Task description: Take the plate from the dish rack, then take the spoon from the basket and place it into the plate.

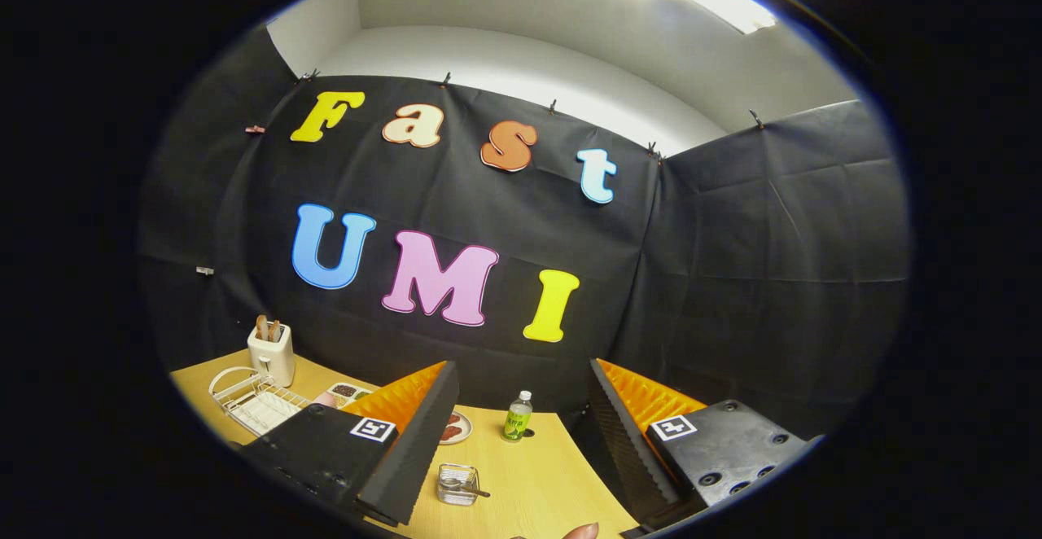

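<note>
My gripper is held high above a wooden table, its fingers wide apart with nothing between them. Below, close to the left finger, sits a small see-through basket with a spoon in it, the handle poking out to the right. A white wire dish rack stands at the table's far left, beyond the left finger; I cannot make out a plate in it. A small plate with something red on it is half hidden behind the left finger.
Behind the rack stands a white toaster with bread slices in it. A small tray of food lies near it. A green-labelled bottle stands by the wall. A person's fingertip shows at the near edge.
</note>
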Available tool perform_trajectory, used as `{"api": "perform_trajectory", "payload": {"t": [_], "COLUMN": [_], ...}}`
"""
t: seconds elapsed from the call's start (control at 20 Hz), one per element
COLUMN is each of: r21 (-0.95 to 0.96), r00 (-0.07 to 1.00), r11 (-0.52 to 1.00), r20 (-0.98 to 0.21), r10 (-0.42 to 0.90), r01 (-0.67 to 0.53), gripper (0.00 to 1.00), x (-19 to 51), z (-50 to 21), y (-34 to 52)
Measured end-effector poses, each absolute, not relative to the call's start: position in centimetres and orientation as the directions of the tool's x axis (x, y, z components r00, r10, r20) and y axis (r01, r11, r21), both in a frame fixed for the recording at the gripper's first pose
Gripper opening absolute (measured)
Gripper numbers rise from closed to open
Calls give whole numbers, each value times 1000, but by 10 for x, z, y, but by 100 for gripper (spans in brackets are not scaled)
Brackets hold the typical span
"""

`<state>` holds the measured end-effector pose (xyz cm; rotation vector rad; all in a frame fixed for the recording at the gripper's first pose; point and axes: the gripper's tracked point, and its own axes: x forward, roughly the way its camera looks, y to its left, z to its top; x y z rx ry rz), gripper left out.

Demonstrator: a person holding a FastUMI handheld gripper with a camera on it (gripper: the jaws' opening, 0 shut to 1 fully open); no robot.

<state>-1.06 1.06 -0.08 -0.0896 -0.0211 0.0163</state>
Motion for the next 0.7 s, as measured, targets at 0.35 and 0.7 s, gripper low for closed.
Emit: {"api": "perform_trajectory", "payload": {"t": [0.35,0.7], "r21": [-62,121], "r00": [998,978], "r11": [997,976], "r20": [27,-86], "r10": [49,189], "r01": [-47,-178], "gripper": [97,97], "x": [-10,8], "z": [6,-11], "y": [30,93]}}
